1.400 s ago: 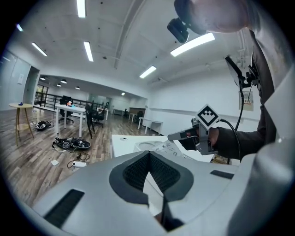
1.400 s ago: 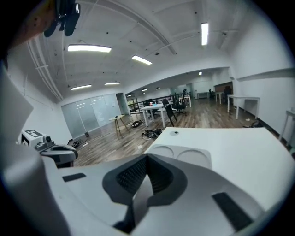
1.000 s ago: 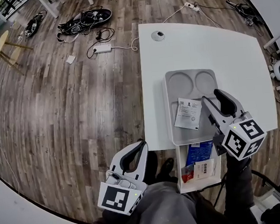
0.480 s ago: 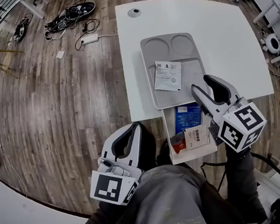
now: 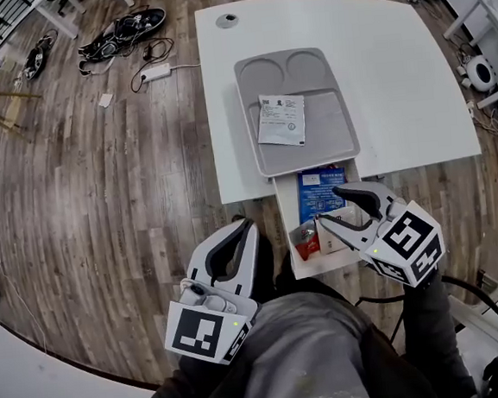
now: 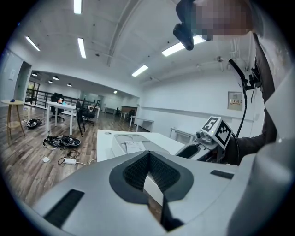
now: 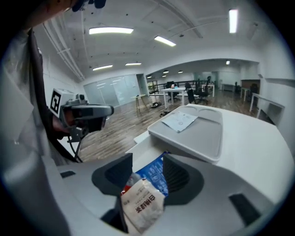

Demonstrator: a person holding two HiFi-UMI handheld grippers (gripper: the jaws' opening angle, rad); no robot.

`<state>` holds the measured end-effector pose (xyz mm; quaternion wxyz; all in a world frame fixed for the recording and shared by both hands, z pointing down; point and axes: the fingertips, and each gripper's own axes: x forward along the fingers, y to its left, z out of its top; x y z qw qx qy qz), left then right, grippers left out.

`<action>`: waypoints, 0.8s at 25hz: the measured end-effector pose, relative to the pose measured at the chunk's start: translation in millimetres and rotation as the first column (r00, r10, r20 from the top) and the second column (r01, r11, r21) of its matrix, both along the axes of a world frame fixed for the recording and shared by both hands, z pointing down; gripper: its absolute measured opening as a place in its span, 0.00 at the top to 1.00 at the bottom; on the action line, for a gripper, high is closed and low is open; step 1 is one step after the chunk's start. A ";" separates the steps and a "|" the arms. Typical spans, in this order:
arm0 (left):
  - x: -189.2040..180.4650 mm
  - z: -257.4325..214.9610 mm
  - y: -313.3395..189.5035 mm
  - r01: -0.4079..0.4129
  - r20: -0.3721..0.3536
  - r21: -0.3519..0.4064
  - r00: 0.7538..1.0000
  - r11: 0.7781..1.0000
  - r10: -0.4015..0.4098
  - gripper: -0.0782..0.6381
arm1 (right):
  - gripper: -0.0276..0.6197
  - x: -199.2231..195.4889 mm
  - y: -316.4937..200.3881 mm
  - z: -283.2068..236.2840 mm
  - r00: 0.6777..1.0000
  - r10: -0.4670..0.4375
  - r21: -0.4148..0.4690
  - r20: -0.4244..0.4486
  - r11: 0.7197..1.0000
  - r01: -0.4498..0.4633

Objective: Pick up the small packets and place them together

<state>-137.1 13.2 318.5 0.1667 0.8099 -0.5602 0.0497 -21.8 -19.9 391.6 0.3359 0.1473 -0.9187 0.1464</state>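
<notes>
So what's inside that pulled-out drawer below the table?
A blue packet, a white packet and a red packet. The right gripper covers part of the white one, and the table hides the drawer's back.

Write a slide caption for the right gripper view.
Open right tongs above a white packet and a blue packet, grey tray beyond.
</notes>
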 end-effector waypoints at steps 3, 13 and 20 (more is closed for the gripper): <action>3.1 0.3 1.1 0.005 -0.003 0.009 1.000 1.000 -0.005 0.90 | 0.64 -0.3 20.0 15.2 0.989 -0.126 -0.011 -0.077 0.992 0.125; -0.7 -2.5 -11.2 0.030 0.005 0.021 1.000 0.999 -0.030 0.90 | 0.64 -4.4 32.9 39.3 0.930 -0.297 -0.004 -0.216 0.953 0.303; -2.4 4.1 -30.3 0.010 0.008 0.004 1.000 1.000 -0.010 0.90 | 0.64 -1.0 41.5 62.7 0.841 -0.388 -0.039 -0.378 0.914 0.404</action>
